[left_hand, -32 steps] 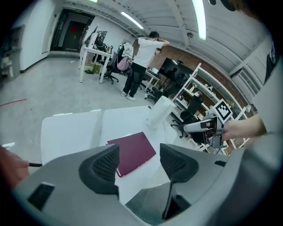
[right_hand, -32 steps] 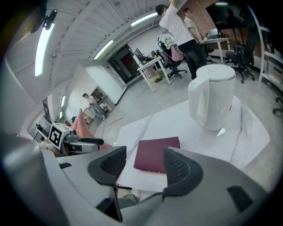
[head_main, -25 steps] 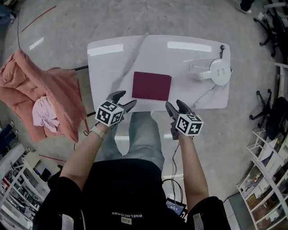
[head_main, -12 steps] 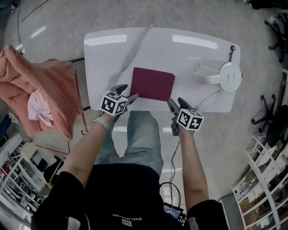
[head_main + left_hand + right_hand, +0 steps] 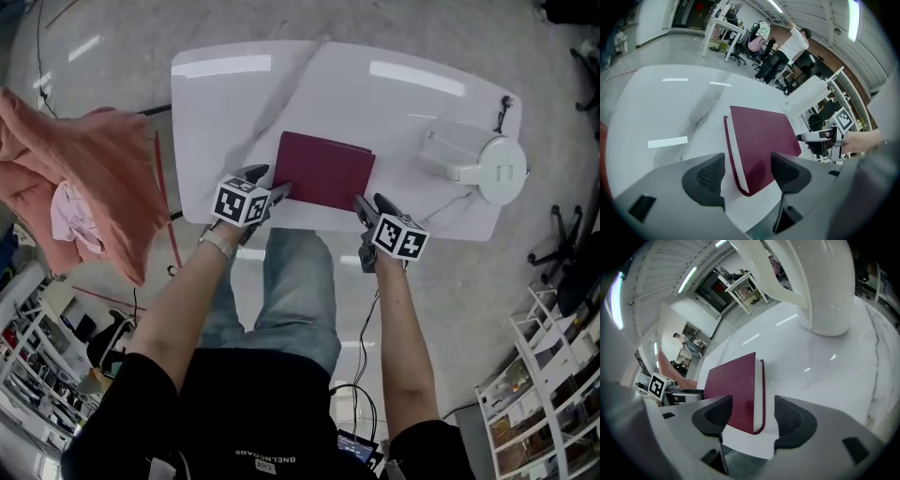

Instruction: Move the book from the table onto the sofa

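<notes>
Fingers (image 5: pixel 705 176) on our left gripper (image 5: pixel 269 183) and right gripper (image 5: pixel 371 202) stand spread, each pair framing a near corner of the book (image 5: pixel 325 171), which lies flat by the front edge of the counter (image 5: pixel 403 94); we judge corner-only pinches may let it pivot and drop.

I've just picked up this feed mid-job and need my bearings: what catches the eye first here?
A dark red book lies flat near the front edge of the white table. The left hand-held gripper and right hand-held gripper sit at its two near corners, jaws apart, one corner between each pair. A salmon-pink garment is heaped left of the table.
</notes>
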